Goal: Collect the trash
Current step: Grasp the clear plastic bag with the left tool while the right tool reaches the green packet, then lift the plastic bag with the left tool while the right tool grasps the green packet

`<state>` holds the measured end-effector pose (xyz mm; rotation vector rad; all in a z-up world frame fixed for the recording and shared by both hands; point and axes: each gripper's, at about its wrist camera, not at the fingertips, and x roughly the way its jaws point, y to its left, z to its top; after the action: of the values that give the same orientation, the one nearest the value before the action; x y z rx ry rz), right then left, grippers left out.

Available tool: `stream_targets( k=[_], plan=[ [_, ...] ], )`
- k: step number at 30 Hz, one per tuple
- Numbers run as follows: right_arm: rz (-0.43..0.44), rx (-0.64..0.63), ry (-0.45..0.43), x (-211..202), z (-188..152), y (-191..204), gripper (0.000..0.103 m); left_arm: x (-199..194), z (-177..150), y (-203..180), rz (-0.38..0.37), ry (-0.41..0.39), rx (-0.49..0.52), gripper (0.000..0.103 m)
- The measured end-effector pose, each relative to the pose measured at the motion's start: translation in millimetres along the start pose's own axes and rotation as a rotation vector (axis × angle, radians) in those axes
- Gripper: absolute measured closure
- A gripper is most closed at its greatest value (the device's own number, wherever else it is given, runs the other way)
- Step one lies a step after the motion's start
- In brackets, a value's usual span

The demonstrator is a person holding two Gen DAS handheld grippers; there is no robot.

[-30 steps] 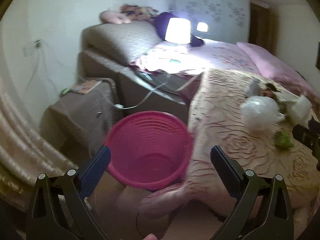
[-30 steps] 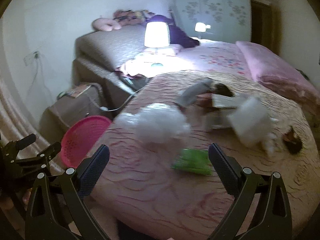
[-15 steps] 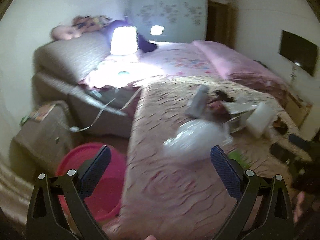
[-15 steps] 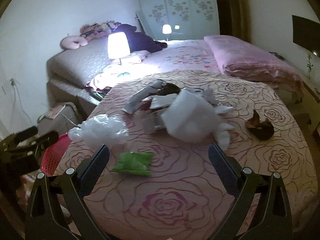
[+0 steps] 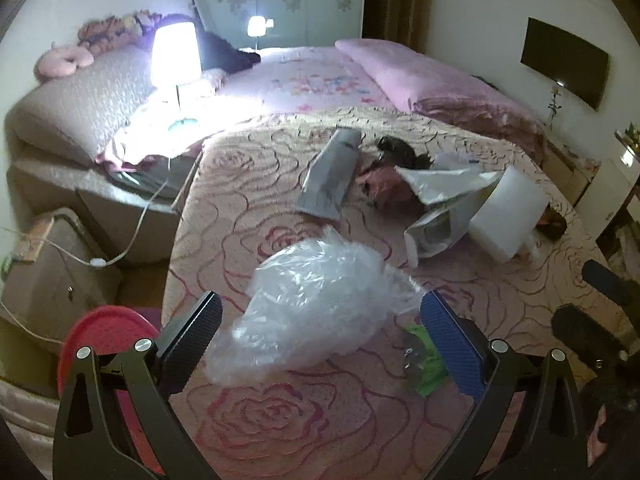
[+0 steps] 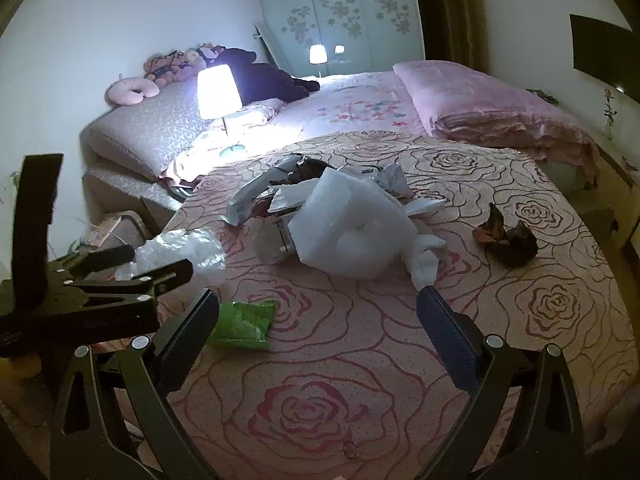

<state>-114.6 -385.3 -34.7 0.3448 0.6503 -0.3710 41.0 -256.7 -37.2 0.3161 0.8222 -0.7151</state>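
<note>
Trash lies on the rose-patterned bedspread (image 6: 360, 360). A crumpled clear plastic bag (image 5: 320, 304) sits just ahead of my open, empty left gripper (image 5: 320, 336); it also shows in the right wrist view (image 6: 184, 248). A green wrapper (image 6: 244, 324) lies by my open, empty right gripper (image 6: 316, 332), also seen in the left wrist view (image 5: 426, 364). White foam (image 6: 344, 228), a grey mailer (image 5: 330, 176), torn packaging (image 5: 440, 200) and a dark brown wrapper (image 6: 506, 240) lie farther back. The pink bin (image 5: 104, 340) stands on the floor at lower left.
A lit lamp (image 6: 218, 92) stands on the bed ledge at the left. A bedside cabinet (image 5: 52, 272) with a white cable (image 5: 132, 240) stands beside the bin. A folded pink quilt (image 6: 492, 108) lies at the back right. A television (image 5: 564, 68) hangs on the right wall.
My left gripper has swung from over the pink bin to the right, over the bed, and now faces the clear plastic bag. My right gripper has shifted right and back; both stayed open.
</note>
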Motion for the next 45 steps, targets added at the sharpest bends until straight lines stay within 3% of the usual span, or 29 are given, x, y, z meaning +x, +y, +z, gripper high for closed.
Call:
stream_targets(
  k=[2, 4, 6, 12, 21, 29, 32, 39, 45],
  plan=[
    [0.002, 0.0, 0.005, 1.7, -1.2, 0.5, 0.007, 2.3, -3.3, 2.0, 0.001, 0.007, 0.002, 0.012],
    [0.004, -0.003, 0.011, 3.9, -3.1, 1.5, 0.007, 6.7, -5.5, 4.9, -0.01, 0.027, -0.006, 0.033],
    [0.008, -0.011, 0.021, 6.9, -5.2, 4.1, 0.007, 10.7, -7.2, 11.3, -0.034, 0.048, -0.04, 0.044],
    [0.027, -0.036, 0.058, 16.9, -12.4, 12.9, 0.007, 10.0, -10.9, 23.7, -0.071, 0.012, -0.087, 0.062],
    [0.092, -0.104, 0.105, 28.7, -20.8, 35.1, 0.007, -14.2, -22.6, 35.4, -0.035, -0.039, -0.099, 0.063],
    [0.134, -0.155, 0.152, 53.5, -21.6, 56.6, 0.007, -37.9, -37.9, 48.1, 0.058, -0.071, -0.082, 0.063],
    [0.135, -0.146, 0.172, 63.6, -20.5, 58.8, 0.013, -43.8, -43.4, 55.7, 0.074, -0.076, -0.097, 0.063],
    [0.137, -0.153, 0.21, 72.7, -21.2, 63.0, 0.043, -53.8, -53.8, 74.5, 0.1, -0.086, -0.136, 0.063],
    [0.159, -0.157, 0.205, 65.3, -23.5, 67.9, 0.043, -58.0, -60.3, 82.0, 0.12, -0.082, -0.147, 0.062]
  ],
)
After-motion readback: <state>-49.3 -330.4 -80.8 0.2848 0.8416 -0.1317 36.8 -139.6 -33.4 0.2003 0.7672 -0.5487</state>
